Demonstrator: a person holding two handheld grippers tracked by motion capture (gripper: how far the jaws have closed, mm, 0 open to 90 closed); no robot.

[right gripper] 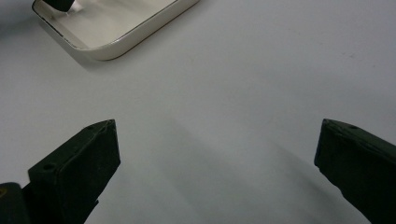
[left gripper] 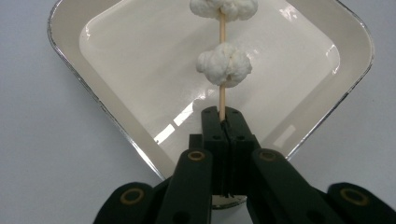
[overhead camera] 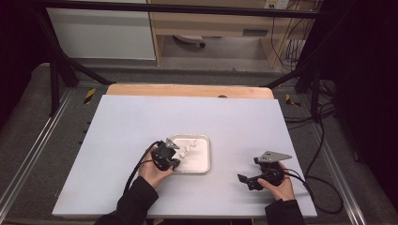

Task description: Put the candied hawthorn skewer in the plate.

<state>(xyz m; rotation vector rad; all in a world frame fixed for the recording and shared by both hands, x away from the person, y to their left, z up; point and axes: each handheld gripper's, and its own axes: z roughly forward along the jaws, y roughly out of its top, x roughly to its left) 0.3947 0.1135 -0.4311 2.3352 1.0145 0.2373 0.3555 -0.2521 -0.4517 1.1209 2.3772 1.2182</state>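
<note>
Jaws of the left gripper (left gripper: 223, 122) are clamped tight on a thin wooden skewer (left gripper: 222, 95) threaded with white puffed lumps (left gripper: 224, 64), held over a shallow cream tray (left gripper: 116, 60) on the pale surface (overhead camera: 131, 126). The right gripper (right gripper: 217, 158) rests well apart, jaws spread wide around nothing.

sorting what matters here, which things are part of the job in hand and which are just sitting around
In the job:
- skewer with white lumps, clamped in the left gripper
- tray beneath it

Just around:
- right gripper, jaws wide apart over bare table
- wooden board at the far edge
</note>
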